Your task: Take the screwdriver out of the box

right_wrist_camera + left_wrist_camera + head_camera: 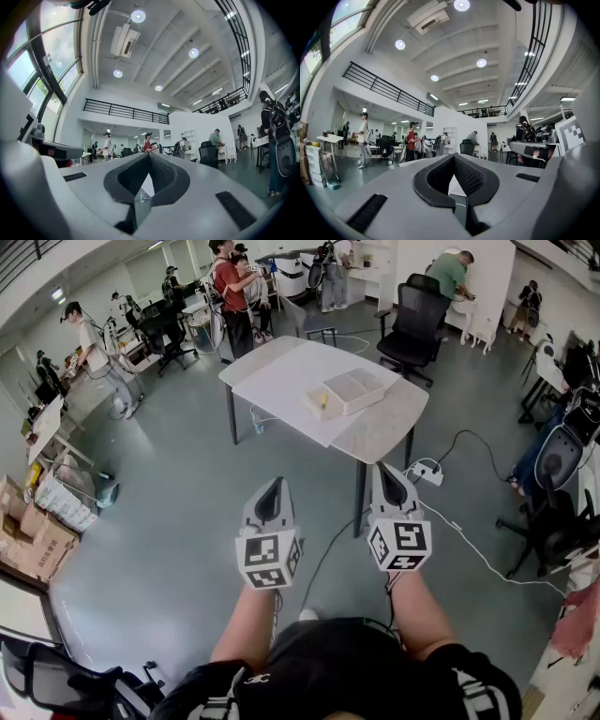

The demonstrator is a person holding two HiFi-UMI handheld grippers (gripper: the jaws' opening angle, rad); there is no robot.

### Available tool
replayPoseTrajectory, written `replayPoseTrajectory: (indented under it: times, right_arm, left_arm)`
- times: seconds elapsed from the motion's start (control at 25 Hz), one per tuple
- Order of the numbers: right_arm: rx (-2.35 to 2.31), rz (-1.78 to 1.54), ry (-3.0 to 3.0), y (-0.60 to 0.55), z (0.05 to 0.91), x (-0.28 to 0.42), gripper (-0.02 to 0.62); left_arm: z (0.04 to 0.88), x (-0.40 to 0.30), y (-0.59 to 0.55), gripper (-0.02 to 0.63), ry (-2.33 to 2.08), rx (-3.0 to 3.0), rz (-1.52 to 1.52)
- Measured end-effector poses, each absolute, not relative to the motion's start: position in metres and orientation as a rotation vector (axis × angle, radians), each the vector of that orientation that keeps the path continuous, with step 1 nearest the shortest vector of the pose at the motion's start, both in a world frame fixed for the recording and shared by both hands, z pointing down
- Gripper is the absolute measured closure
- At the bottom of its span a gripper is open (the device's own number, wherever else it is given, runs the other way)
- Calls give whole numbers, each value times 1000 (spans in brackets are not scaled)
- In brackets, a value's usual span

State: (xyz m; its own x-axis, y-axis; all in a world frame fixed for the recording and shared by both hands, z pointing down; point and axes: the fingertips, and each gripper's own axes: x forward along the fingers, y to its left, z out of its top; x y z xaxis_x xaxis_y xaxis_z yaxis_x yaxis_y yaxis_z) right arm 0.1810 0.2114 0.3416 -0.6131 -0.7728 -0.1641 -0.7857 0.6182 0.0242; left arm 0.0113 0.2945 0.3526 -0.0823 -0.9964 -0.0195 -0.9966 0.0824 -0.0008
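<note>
A white table (pixel 281 381) stands a few steps ahead of me in the head view. On it are a shallow white box (pixel 356 388) and a smaller open box (pixel 319 405) with a small yellow item (pixel 322 400) in it, too small to identify. My left gripper (pixel 277 484) and right gripper (pixel 382 470) are held side by side in front of my body, well short of the table. The left gripper (pixel 453 156) has its jaws together with nothing between them. The right gripper (pixel 149 154) is likewise shut and empty, tilted slightly up.
A black office chair (pixel 412 320) stands behind the table and another (pixel 553 498) at the right. A power strip (pixel 427 471) and white cable lie on the floor by the table leg. Cardboard boxes (pixel 37 540) sit at left. Several people stand at the back.
</note>
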Motion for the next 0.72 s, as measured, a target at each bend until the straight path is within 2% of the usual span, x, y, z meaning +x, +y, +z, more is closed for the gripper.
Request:
replayPoseTrajectory:
  times: [0.72]
  right_arm:
    - [-1300, 164, 2723, 213, 350, 139, 583]
  left_arm:
    - [359, -24, 289, 592, 2294, -2137, 27]
